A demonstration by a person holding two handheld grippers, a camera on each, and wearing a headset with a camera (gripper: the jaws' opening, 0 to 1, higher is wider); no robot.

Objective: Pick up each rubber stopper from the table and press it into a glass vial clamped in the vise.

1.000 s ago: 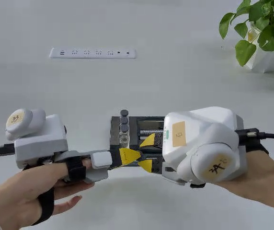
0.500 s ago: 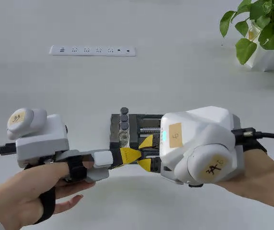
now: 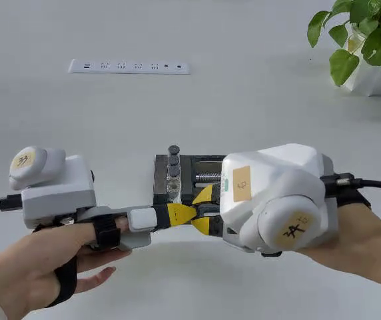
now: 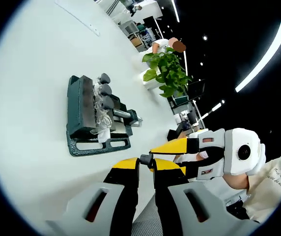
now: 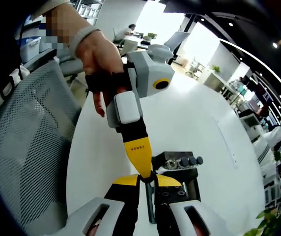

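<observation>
The rubber stopper (image 4: 144,158) is sitting clear of the tabletop (image 3: 257,107), a small dark plug showing right at the tip of the left tongs (image 3: 185,215). These are reaching in from the left w/ jaws drawn narrow and, as far as I can judge, pinching it. The right tongs (image 3: 201,212) are facing them from the other side w/ jaws standing apart, one either side of that tip, straddling it w/o clearly gripping anything (prob a hand-over or re-grip, can't tell which). Just beyond, the vise (image 3: 160,175) is holding a row of vials whose long axis is running away from the person. The capped vials (image 3: 174,160) are filling the far part of the row, while the nearest vial (image 3: 172,190) is looking bare, so likely the target. The stopper is hanging just on the near side of that row's near end, slightly to its right. The left tongs are lying crosswise to the row and are nearer, so the coming move is calling for a short carry forward and left, then a press straight down.
</observation>
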